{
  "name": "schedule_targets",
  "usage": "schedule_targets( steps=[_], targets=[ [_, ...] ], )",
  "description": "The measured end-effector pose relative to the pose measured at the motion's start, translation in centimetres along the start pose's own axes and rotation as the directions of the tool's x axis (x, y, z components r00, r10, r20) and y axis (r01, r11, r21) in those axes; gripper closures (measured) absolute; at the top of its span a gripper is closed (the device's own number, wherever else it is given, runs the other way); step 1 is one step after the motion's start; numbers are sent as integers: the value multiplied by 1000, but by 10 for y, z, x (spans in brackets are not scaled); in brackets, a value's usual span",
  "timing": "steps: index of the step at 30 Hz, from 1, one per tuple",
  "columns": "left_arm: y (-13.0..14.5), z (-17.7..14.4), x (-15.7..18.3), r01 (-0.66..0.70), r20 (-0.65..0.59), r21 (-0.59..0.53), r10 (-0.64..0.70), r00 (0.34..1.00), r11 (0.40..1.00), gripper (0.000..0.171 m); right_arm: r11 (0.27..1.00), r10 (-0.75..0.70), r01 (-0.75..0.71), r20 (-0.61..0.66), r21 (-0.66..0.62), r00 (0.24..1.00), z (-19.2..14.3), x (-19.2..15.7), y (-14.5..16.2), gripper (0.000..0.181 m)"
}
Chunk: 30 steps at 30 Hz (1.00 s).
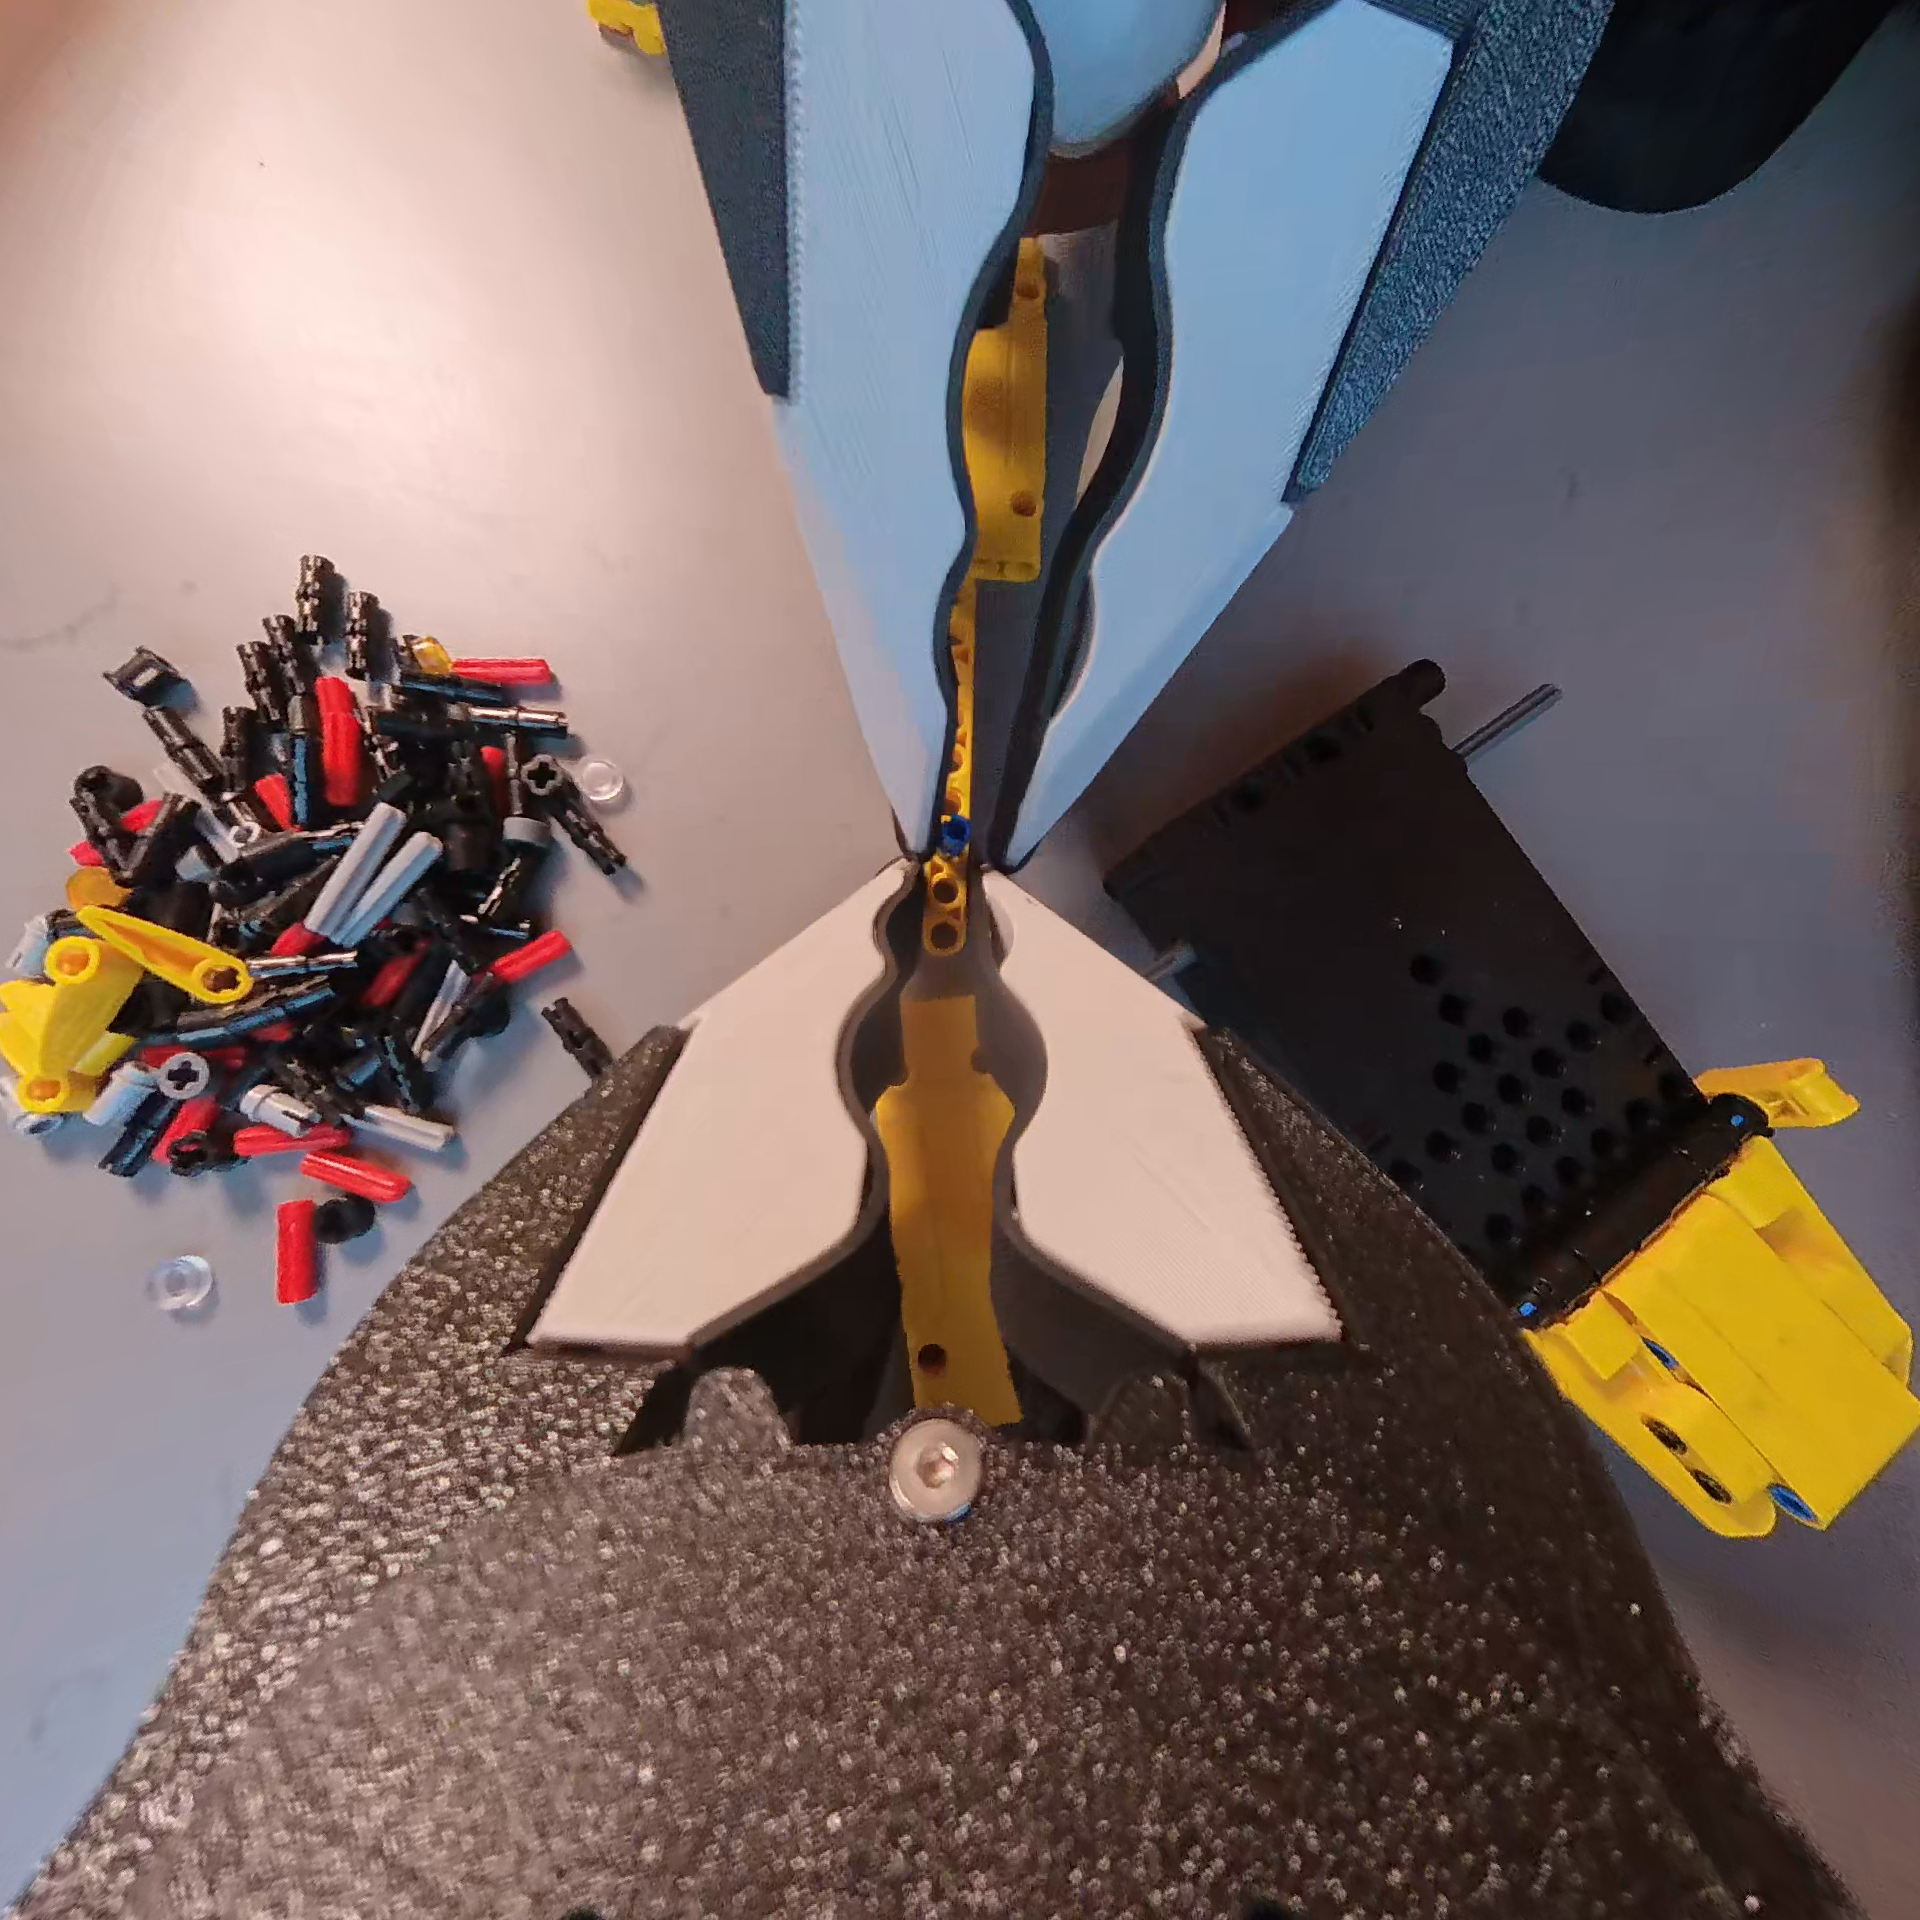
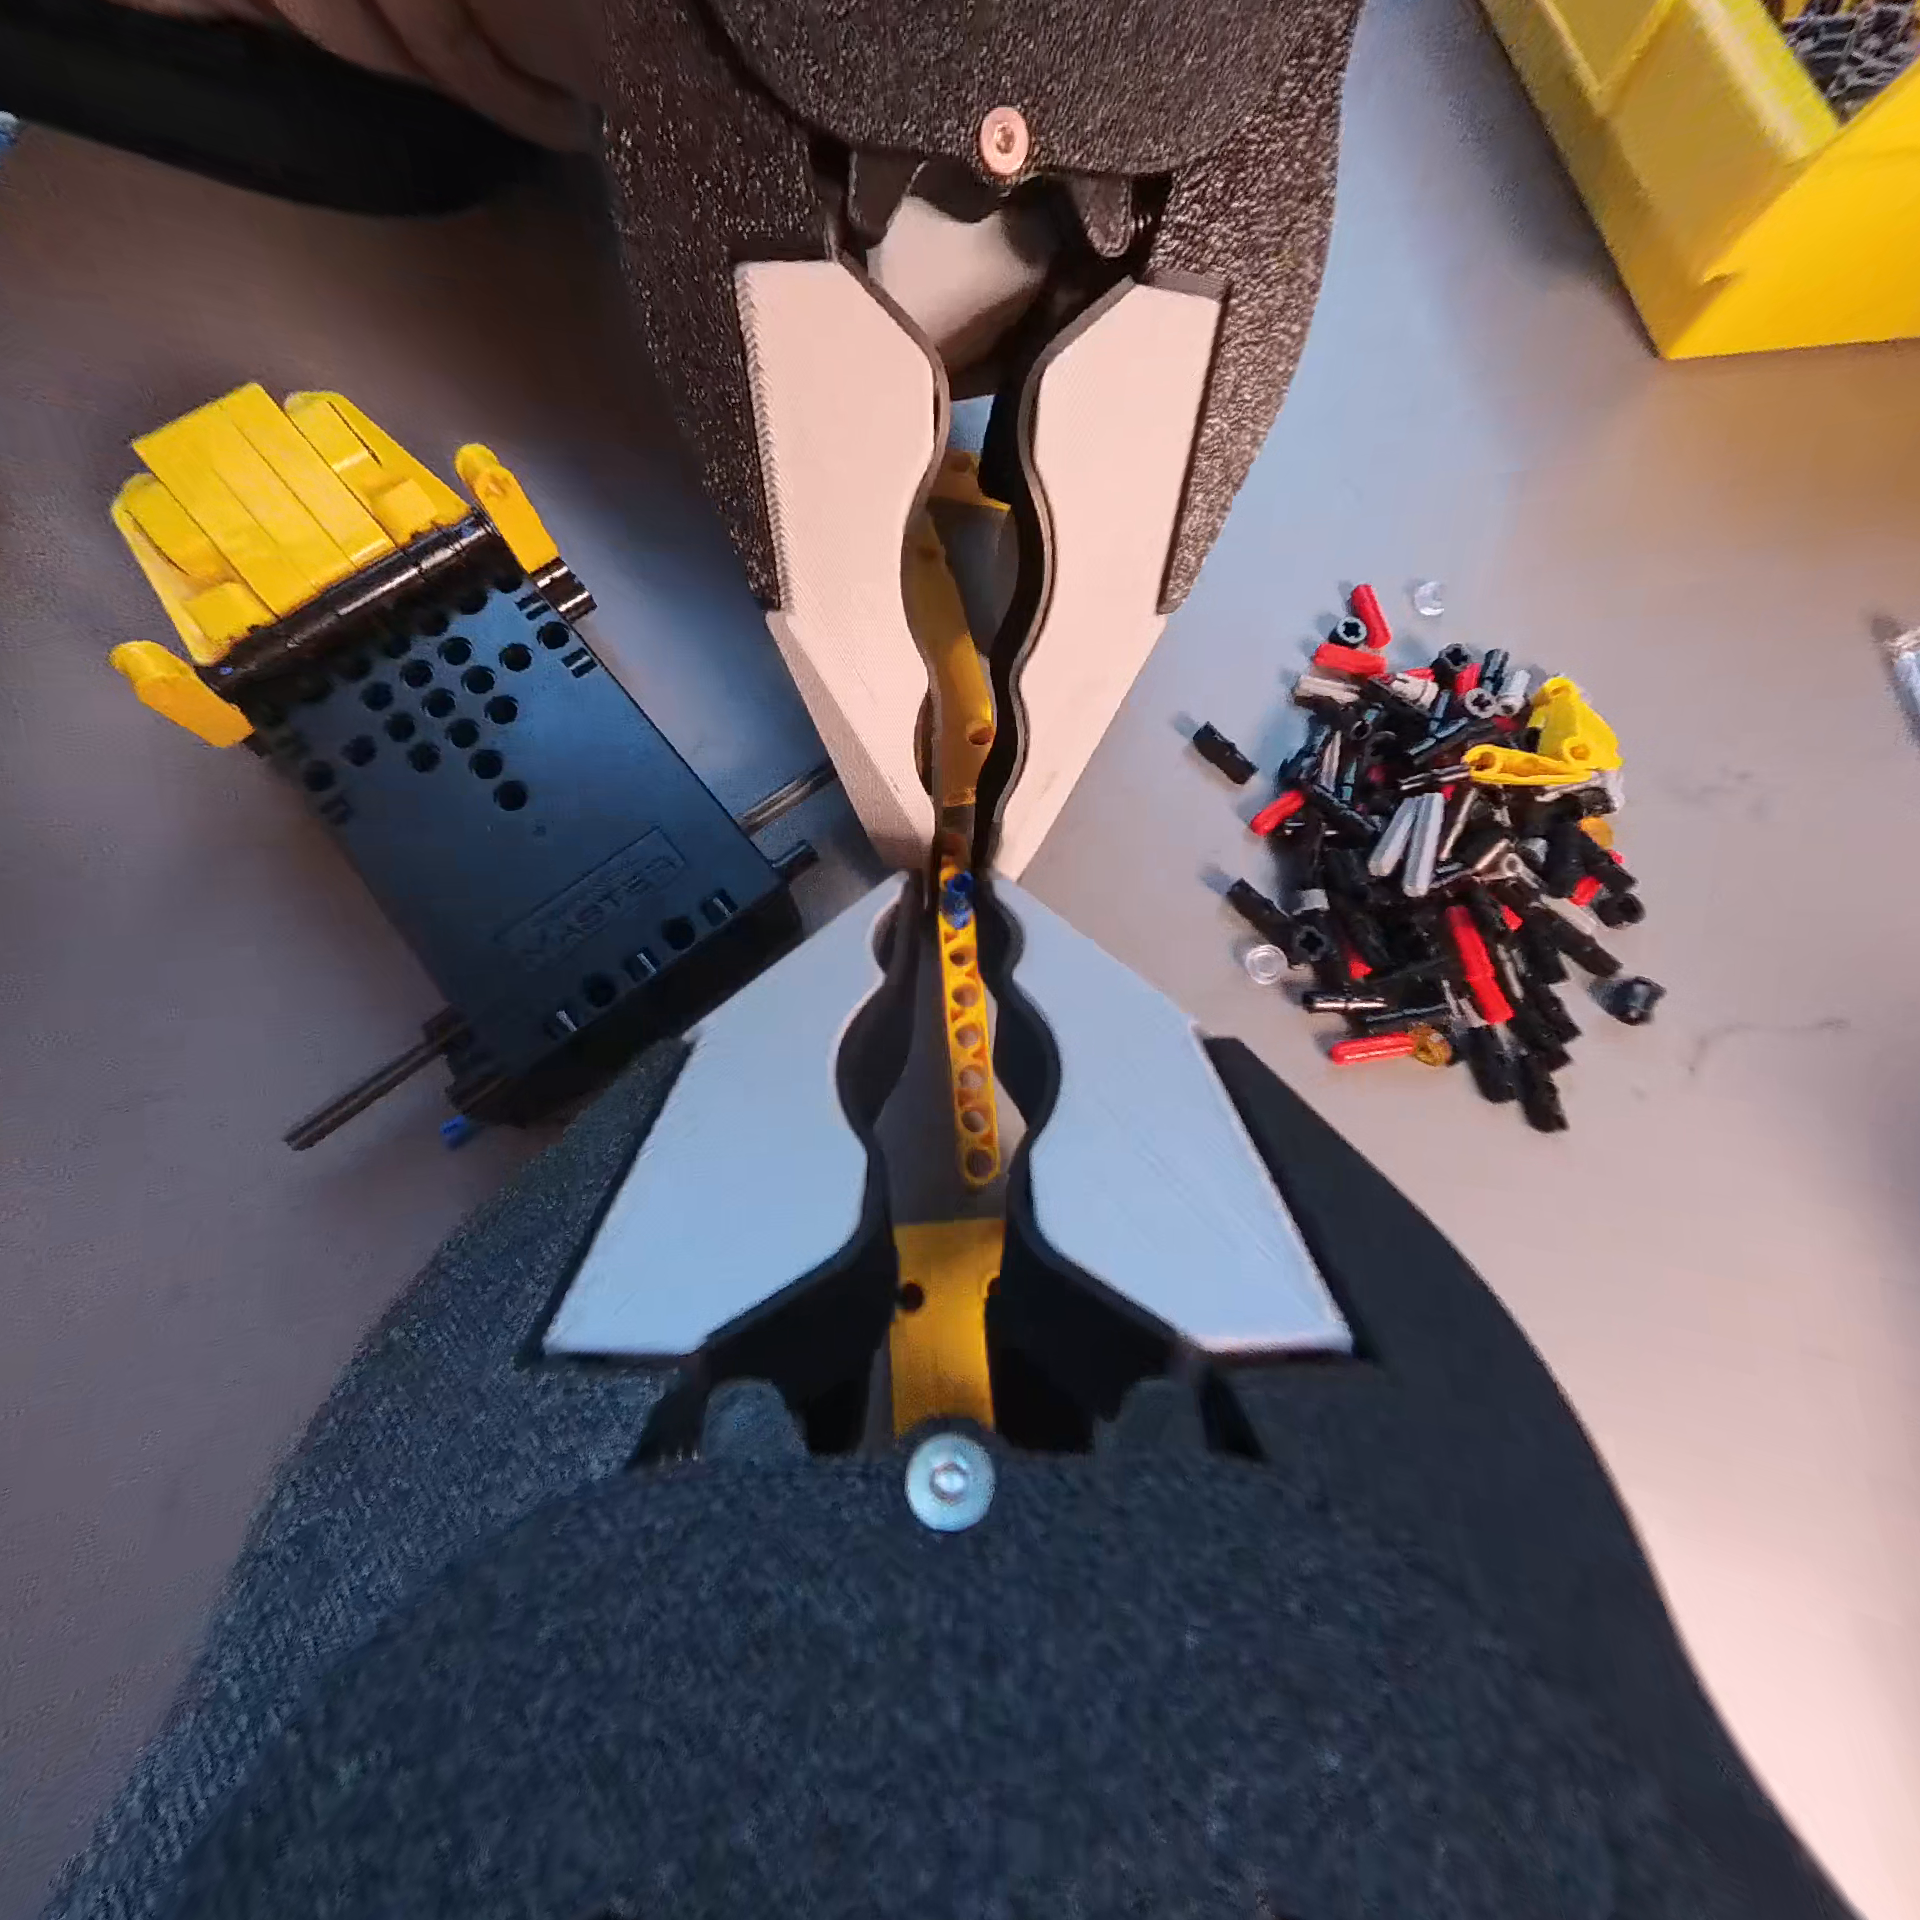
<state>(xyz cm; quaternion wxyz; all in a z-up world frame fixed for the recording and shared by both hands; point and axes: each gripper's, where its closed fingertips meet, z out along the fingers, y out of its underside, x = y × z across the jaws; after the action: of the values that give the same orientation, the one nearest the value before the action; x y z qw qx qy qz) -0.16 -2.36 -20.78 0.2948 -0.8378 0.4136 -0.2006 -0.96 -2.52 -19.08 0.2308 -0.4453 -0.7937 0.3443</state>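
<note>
Both grippers are nose to nose over the grey table [image 1: 312, 312], tips almost touching. The left gripper [image 1: 940, 883] has its claw closed narrow on a yellow holed beam [image 1: 943, 914], which runs back between its fingers toward the screw. The right gripper [image 2: 951, 894], facing it, is pinched just as tight on a second yellow beam [image 2: 966, 1018], a thin strip with a row of holes. Right where the two pieces meet sits a small blue pin [image 1: 954, 828], so it looks as if they are held end to end to line up at that pin, though whether they are already joined I cannot tell. Off to one side lies a loose pile of small parts [image 1: 291, 914] — black, red and grey pegs with a few yellow bits. On the other side rests a black perforated block with a yellow end [image 1: 1455, 1039], close under the fingers, crowding that side. A yellow bin [image 2: 1714, 177] stands farther off.
</note>
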Motion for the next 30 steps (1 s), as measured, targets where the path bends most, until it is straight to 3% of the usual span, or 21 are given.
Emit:
schedule_targets(
  steps=[6, 10, 30],
  targets=[
    [2, -3, 2, 11, -22, 6, -11, 1000, 1000, 156, 1000, 20, -20, 22, -2, 1000, -1, 0, 0, 178],
    [3, -3, 0, -3, -8, 9, 3, 1000, 1000, 164, 999, 34, -34, 20, 6, 999, 1, 1, -1, 178],
    [1, 0, 6, 19, -37, -61, -21, 999, 998, 165, 988, 85, -93, 68, 126, 994, -4, -1, -8, 181]
  ],
)
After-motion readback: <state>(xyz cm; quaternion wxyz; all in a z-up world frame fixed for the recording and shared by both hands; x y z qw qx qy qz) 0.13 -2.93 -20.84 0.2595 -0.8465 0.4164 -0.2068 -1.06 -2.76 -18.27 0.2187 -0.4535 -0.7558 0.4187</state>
